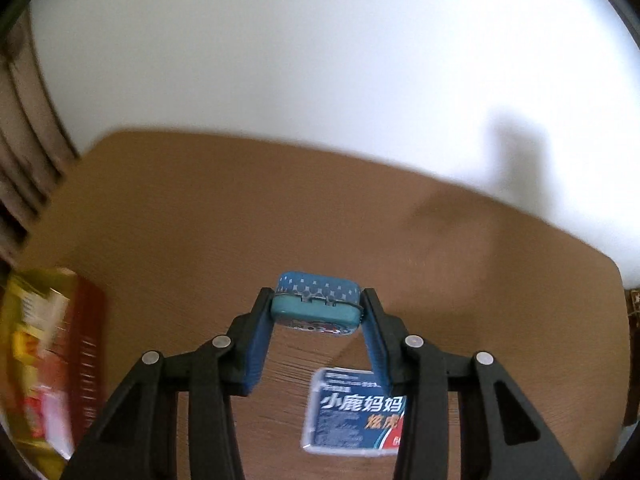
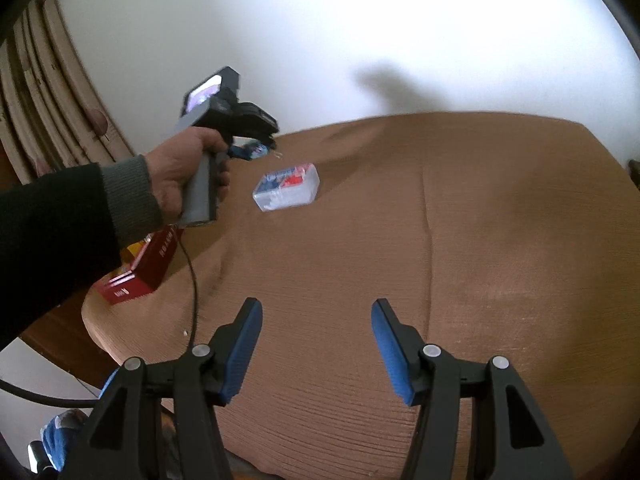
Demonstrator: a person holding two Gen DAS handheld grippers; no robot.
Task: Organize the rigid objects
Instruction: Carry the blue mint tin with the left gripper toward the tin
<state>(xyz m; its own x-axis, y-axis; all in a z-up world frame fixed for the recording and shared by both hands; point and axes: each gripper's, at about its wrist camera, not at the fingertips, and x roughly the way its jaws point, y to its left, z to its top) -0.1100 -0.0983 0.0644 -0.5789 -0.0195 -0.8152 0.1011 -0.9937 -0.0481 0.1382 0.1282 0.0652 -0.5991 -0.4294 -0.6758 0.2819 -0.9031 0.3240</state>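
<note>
Covering the table (image 2: 480, 240), a brown cloth meets a white wall (image 1: 320, 40). Left gripper (image 1: 318, 304) pinches a teal tin (image 1: 316, 302) above the plastic box (image 1: 352, 412); right gripper (image 2: 316, 310) gapes, well short of that box.

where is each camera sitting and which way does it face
Left wrist: on the left claw, looking along its fingers over the brown table toward a white wall; it grips a blue tin.
Right wrist: on the open right claw, facing across the table at the left hand.
Shared: clear plastic box, red box.
</note>
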